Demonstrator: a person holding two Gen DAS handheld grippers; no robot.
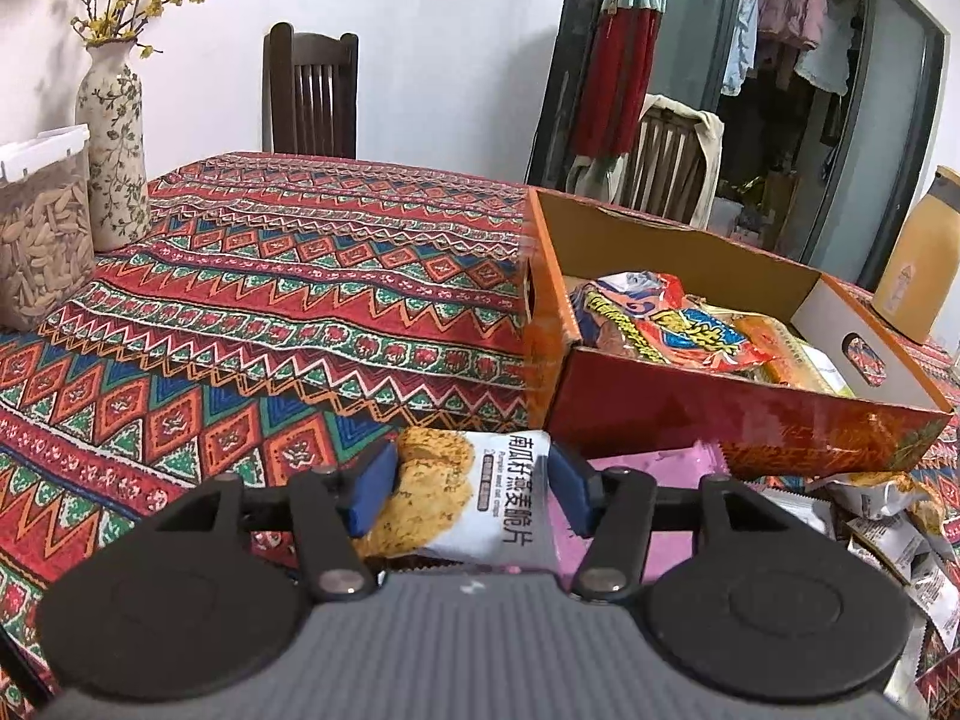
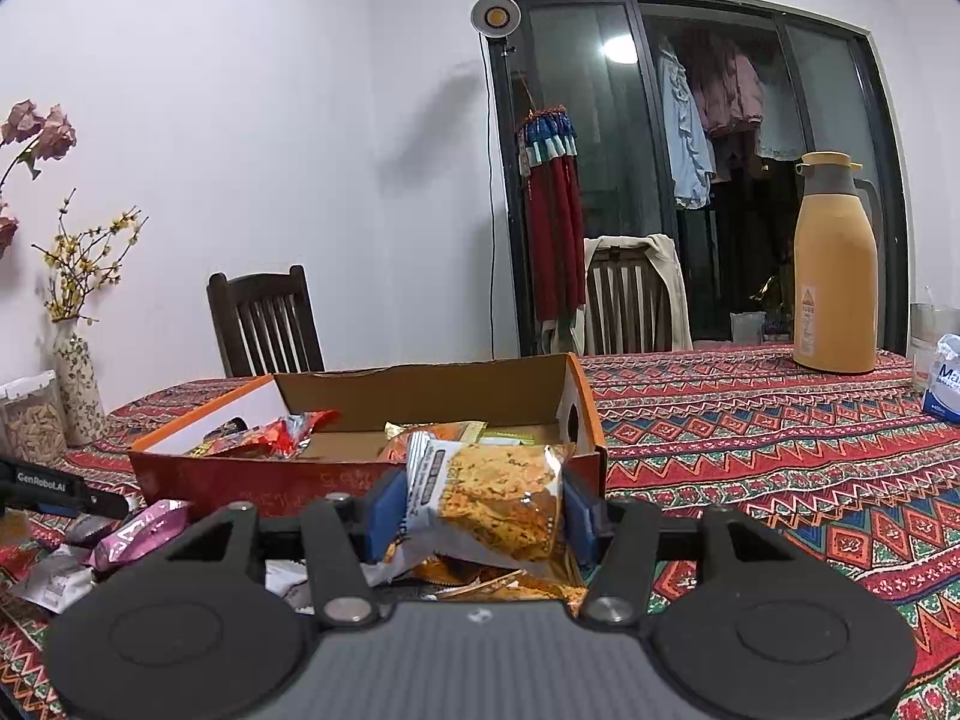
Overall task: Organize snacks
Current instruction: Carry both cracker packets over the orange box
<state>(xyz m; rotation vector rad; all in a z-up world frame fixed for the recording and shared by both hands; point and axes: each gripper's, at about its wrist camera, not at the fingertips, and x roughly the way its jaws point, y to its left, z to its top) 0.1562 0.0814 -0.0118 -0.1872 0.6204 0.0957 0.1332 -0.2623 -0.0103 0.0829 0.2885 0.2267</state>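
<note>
Left wrist view: the left tool [image 1: 471,495] grips a white oat-crisp packet [image 1: 474,498] between its blue pads, low over the patterned desk [image 1: 270,300] and just short of the orange cardboard box [image 1: 708,414], pointing gently downward. The box already holds several bright snack bags [image 1: 666,324], so the sorting looks partly done. More remains: a pink packet [image 1: 654,480] lies beneath the tool, and a heap of small wrappers [image 1: 900,522] sits beside the box. In the right wrist view, the right tool [image 2: 480,507] is clamped on a second crisp packet [image 2: 498,498], held nearly level just in front of the box's near wall [image 2: 258,480]. Both packets likely go into the box next.
</note>
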